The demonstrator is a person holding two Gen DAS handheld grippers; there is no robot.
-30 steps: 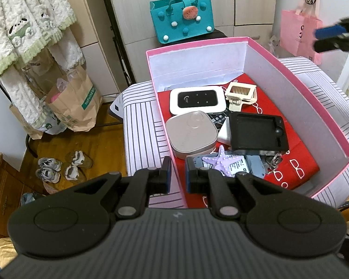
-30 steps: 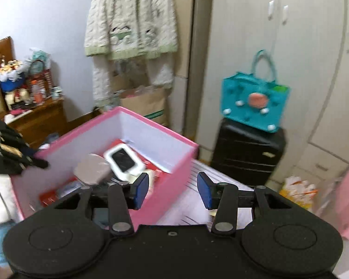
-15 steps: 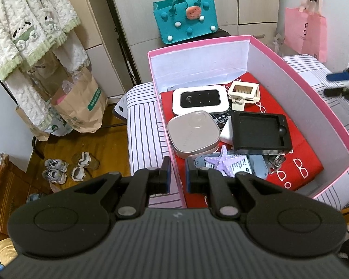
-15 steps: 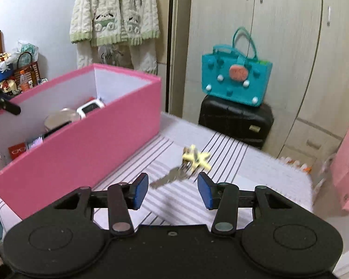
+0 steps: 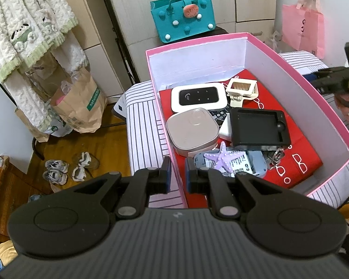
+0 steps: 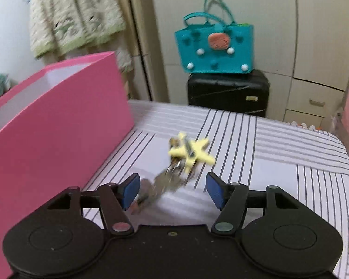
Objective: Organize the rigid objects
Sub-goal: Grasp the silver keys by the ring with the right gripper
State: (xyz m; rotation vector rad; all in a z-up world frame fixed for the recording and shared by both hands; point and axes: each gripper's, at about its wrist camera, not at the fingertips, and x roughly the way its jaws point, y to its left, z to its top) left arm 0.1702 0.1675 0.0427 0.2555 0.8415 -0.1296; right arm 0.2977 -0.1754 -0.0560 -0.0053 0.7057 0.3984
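- One pink box (image 5: 263, 53) on the striped bed (image 5: 144, 125); white inner walls, red sheet w/ glasses print on the floor.
- Inside, counted: 1 white pocket router w/ black face (image 5: 198, 98); 1 cream clip-like holder (image 5: 242, 90) just right of it; 1 beige rounded-square case (image 5: 192, 132); 1 black rectangular tray (image 5: 260, 128) beside the case; 1 purple starfish (image 5: 223, 158) lying on 1 grey-blue device (image 5: 249, 164); 1 metal key ring (image 5: 276, 155) at the tray's near edge; white block between case and tray, only partly seen.
- Outside the box: 1 yellow starfish (image 6: 191, 149) on the bed, w/ keys (image 6: 167, 182) attached, blurred.
- Left hand-held gripper (image 5: 177, 176): fingers nearly together, narrow gap straddling the box's near-left wall; cannot tell if pinching it.
- Right hand-held gripper (image 6: 171, 191): blue pads (image 6: 130, 189) wide apart, holding nothing, low over the bed w/ the keys between the pads; contact not discernible.
- Background: 1 teal felt bag (image 6: 213, 46) atop 1 black suitcase (image 6: 228, 93); 1 pink shopping bag (image 5: 303, 29).
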